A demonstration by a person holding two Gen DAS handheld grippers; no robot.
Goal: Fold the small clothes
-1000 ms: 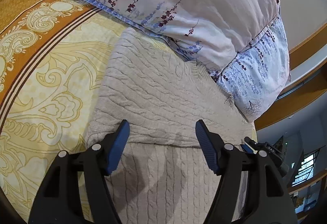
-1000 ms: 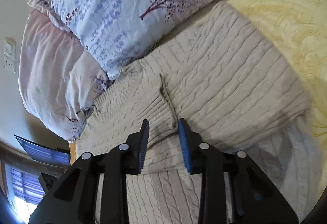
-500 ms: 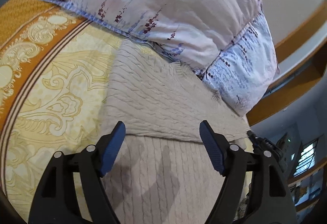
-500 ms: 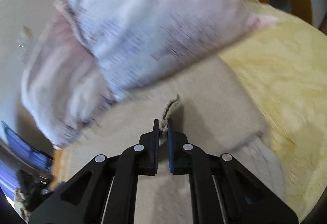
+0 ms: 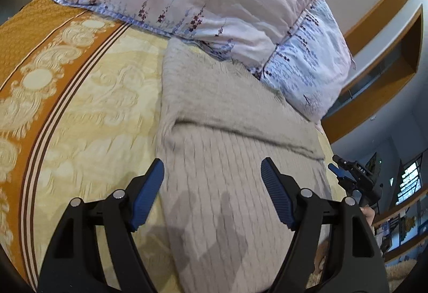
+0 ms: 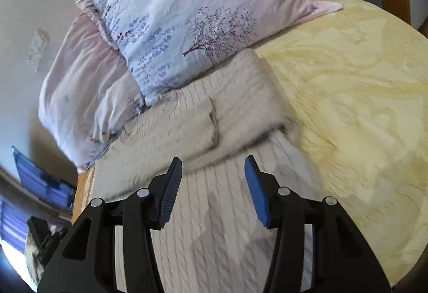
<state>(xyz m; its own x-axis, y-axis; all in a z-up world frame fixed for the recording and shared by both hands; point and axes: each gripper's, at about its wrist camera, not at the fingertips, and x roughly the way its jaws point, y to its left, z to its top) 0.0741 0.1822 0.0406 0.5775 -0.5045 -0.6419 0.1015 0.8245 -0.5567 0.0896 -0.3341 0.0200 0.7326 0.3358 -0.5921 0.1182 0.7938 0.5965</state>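
Half a second ago the right hand-held gripper (image 6: 212,186) pinched a raised edge of the beige cable-knit sweater (image 6: 214,116); now its jaws stand apart and empty, so that sleeve fold looks laid down. The left hand-held gripper (image 5: 212,186) remains spread wide above the soft, ribbed knit lying on the yellow damask bedspread (image 5: 107,105) against the floral pillows (image 6: 187,25).
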